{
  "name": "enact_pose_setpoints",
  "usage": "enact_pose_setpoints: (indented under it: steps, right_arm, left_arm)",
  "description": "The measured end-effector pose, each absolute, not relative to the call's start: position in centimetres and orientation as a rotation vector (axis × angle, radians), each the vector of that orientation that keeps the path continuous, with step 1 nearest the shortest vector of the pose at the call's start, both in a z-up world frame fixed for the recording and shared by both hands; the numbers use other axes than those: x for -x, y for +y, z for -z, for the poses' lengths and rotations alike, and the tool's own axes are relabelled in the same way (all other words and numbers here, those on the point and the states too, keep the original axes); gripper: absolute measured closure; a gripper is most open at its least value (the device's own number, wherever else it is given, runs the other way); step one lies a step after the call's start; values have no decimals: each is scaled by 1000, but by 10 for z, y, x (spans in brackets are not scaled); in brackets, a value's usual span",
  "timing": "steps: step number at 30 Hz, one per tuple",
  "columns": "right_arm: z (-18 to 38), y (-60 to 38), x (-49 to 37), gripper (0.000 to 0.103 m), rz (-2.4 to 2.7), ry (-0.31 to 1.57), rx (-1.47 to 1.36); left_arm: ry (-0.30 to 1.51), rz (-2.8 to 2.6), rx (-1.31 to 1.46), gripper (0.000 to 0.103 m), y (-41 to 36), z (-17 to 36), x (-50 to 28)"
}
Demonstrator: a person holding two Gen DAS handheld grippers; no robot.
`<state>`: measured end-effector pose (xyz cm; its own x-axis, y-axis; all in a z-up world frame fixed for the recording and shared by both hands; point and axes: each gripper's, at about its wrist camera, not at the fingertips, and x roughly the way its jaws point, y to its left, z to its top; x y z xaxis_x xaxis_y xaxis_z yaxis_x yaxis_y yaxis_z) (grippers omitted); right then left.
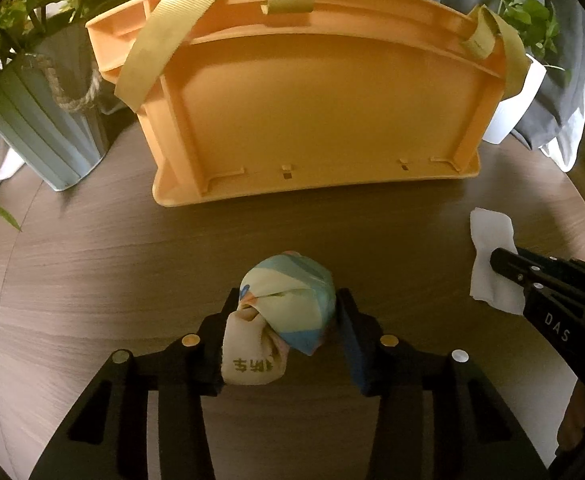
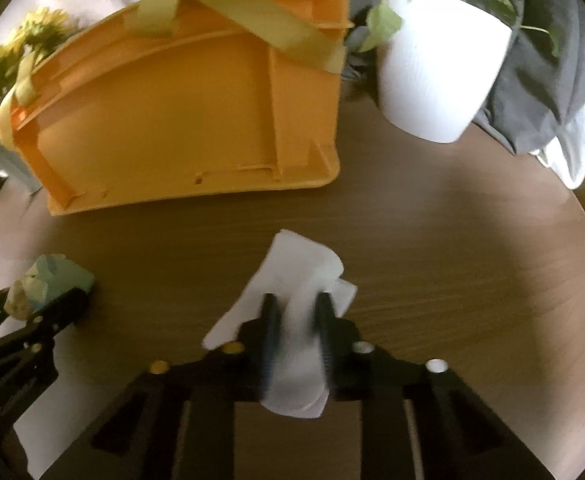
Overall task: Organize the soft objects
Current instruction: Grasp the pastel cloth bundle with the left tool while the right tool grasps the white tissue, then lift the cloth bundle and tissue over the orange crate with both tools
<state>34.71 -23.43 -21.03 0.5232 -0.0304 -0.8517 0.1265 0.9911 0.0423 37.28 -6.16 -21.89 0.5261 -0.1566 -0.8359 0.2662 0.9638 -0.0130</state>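
Observation:
My left gripper (image 1: 288, 300) is shut on a rolled pastel cloth bundle (image 1: 288, 304), blue, cream and pink, just above the round wooden table. The bundle also shows at the left of the right wrist view (image 2: 48, 280). My right gripper (image 2: 296, 300) is shut on a white cloth (image 2: 292, 276) low over the table; that cloth shows at the right of the left wrist view (image 1: 490, 256). An orange plastic basket (image 1: 312, 108) with yellow straps stands at the back of the table, its side wall facing me, and shows in the right wrist view too (image 2: 172, 120).
A grey ribbed planter (image 1: 40, 120) with sunflowers stands left of the basket. A white pot (image 2: 436, 76) with a green plant stands right of it. Grey and white fabric (image 2: 552, 92) hangs beyond the table's far right edge.

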Motion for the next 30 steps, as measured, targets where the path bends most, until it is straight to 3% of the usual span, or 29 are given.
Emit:
enact_pose_setpoints:
  steps: [30]
  right_arm:
    - [114,-219,-307,92,17,746,-89]
  left_arm:
    - [707,248,-61,60,-44,118,-332]
